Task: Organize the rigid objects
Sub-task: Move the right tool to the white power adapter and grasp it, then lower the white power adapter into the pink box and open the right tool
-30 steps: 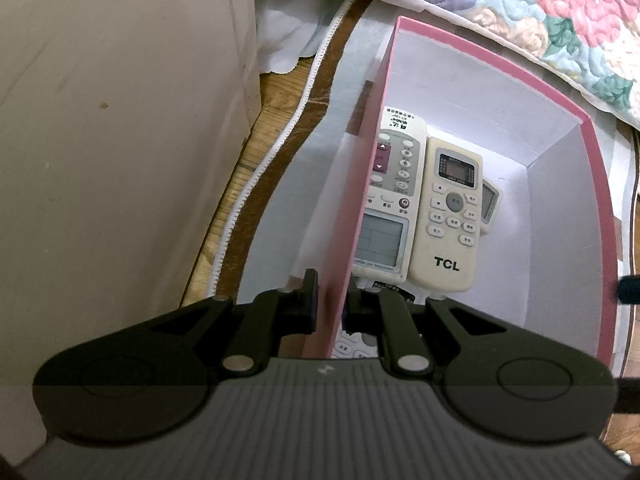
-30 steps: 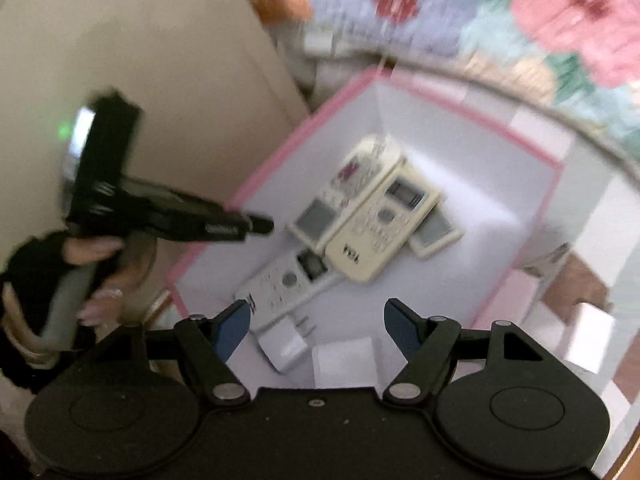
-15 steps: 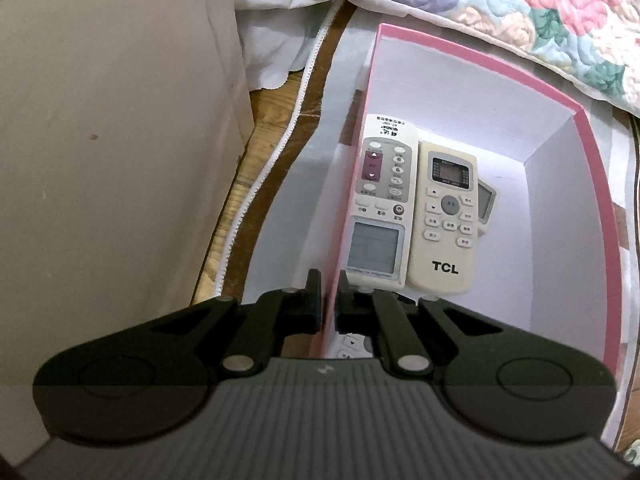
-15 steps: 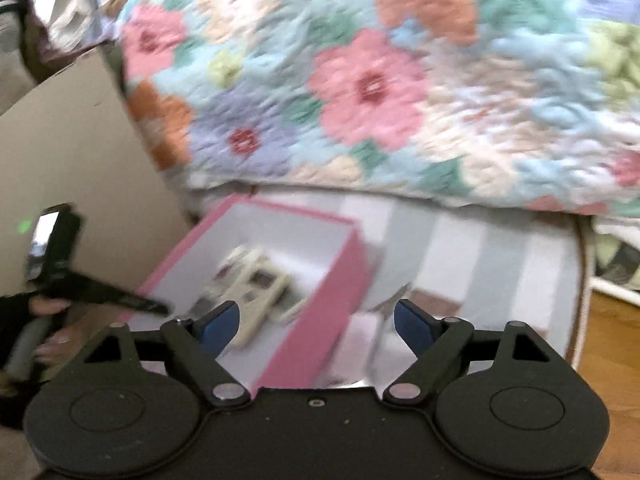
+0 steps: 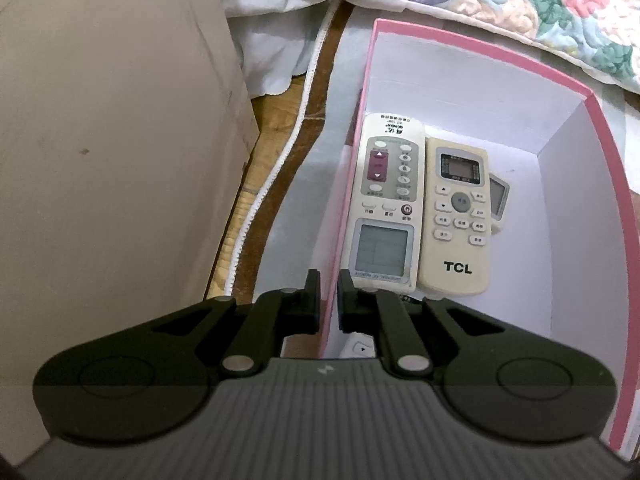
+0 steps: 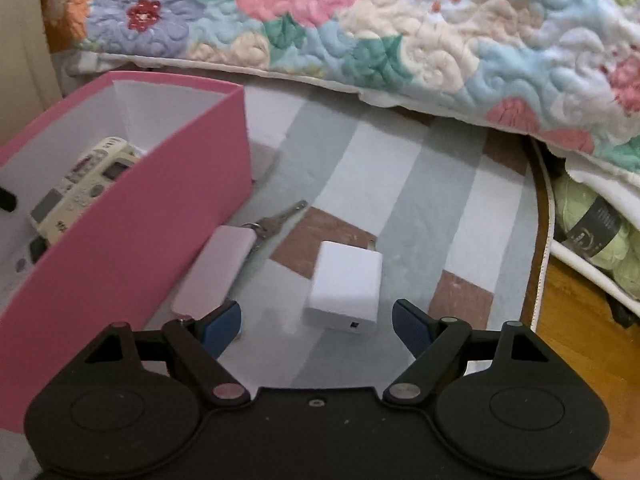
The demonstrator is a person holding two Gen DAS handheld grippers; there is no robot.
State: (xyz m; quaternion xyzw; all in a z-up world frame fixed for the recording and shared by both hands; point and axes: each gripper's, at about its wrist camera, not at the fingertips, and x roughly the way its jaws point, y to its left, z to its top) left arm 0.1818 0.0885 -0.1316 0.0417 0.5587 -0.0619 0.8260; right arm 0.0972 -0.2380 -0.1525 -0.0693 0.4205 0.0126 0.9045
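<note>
The left gripper [image 5: 329, 300] is pinching the near wall of the pink cardboard box [image 5: 608, 200], its jaws clamped together on that thin wall and steadying the box on the striped grey-and-white mat [image 6: 400, 168]. Inside the box, a white remote control with a maroon rocker button [image 5: 386, 200] and a cream TCL remote control [image 5: 458, 220] are lying side by side, flat on the bottom. Over on the other side, the right gripper [image 6: 316, 322] is hovering with its jaws standing wide apart and nothing between them, and the white cube-shaped plug adapter [image 6: 346, 286] is sitting on the mat just ahead, right on the centre line. Beside it, a pale pink rectangular fob with a silver key [image 6: 218, 268] is lying tight against the box's outer wall. The adapter looks like the next pick, so the smart play is lowering straight down until the pads are straddling its two flat sides, then closing squarely; a skewed squeeze could be spinning the smooth block out. Keeping the left pad clear of that pink fob matters too.
</note>
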